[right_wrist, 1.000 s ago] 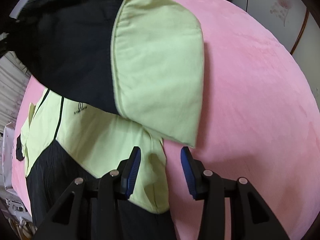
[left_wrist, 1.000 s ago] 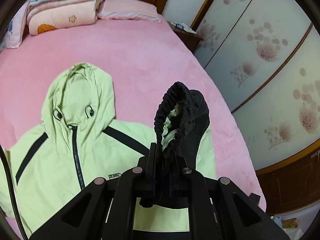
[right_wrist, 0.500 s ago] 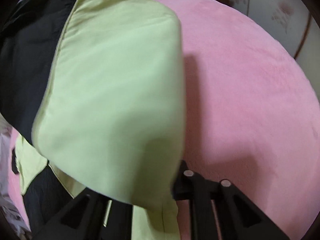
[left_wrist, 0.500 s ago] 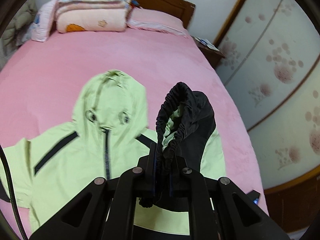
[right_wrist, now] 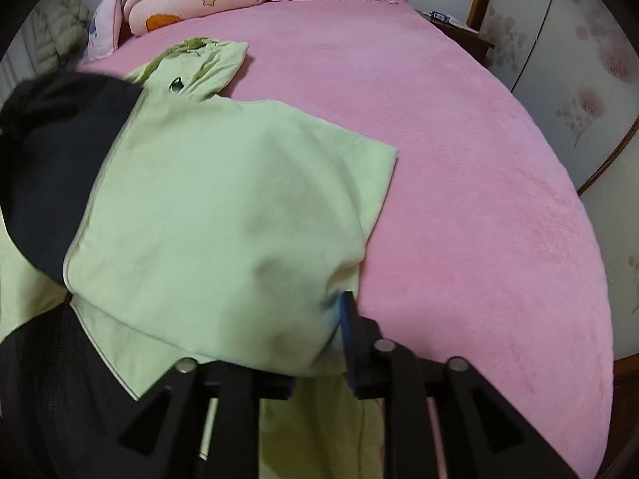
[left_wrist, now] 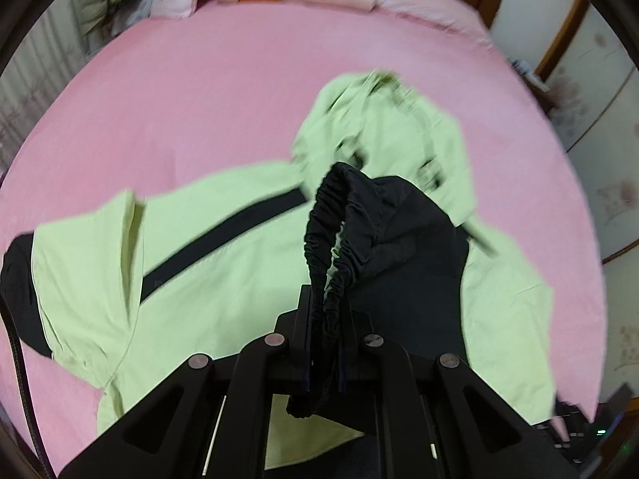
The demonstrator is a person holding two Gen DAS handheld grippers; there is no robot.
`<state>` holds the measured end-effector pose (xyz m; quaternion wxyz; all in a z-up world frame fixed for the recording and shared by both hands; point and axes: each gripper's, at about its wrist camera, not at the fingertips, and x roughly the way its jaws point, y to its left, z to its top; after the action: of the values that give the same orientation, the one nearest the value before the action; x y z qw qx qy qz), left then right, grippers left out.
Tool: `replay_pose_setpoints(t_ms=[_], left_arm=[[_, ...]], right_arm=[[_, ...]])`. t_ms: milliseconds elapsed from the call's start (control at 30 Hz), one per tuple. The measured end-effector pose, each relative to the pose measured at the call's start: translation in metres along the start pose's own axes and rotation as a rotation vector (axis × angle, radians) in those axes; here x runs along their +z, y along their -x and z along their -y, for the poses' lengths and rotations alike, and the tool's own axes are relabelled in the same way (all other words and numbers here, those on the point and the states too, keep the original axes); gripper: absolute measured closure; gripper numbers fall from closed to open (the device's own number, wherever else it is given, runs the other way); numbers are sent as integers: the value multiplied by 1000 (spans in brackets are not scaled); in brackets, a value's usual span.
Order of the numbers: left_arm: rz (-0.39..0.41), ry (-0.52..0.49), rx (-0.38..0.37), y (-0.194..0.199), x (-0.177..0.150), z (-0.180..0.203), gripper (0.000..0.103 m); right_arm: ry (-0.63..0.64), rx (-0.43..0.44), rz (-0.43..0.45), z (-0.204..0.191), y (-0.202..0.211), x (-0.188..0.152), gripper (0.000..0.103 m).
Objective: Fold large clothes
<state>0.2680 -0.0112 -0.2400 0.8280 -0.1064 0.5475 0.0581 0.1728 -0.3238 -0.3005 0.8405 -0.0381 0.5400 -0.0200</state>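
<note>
L gripper (left_wrist: 324,319) clamps black cuff (left_wrist: 331,239); R view hides it.

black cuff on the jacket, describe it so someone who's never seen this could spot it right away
Start at the pink bed, where a light green hooded jacket lies spread out. One sleeve is lifted over the chest, and its end is the black cuff, pinched in the left gripper. Unlike the flat black stripes nearby, it is a gathered, wrinkled elastic band.
</note>
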Motion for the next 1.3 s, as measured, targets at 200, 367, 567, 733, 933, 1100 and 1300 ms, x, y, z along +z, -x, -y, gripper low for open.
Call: replay_pose_setpoints(t_ms=[200, 367, 567, 733, 933, 1100, 1300], left_arm=[[-86, 9, 22, -45, -15, -11, 96], [-106, -2, 8, -56, -20, -8, 96], [-120, 2, -3, -61, -23, -11, 96], [-155, -40, 26, -74, -41, -5, 96], [-163, -92, 46, -80, -44, -1, 86], [-192, -78, -60, -63, -31, -10, 50], [-150, -53, -133, -25, -6, -24, 46]], right_arm=[[-8, -80, -27, -11, -5, -14, 72], [-28, -119, -30, -2, -8, -22, 72], [-80, -53, 22, 17, 2, -25, 97], [-139, -62, 17, 31, -3, -28, 97], [-146, -49, -43, 31, -18, -28, 93], [-130, -17, -127, 33, -4, -29, 85], [-102, 116, -104, 40, 51, -19, 83]])
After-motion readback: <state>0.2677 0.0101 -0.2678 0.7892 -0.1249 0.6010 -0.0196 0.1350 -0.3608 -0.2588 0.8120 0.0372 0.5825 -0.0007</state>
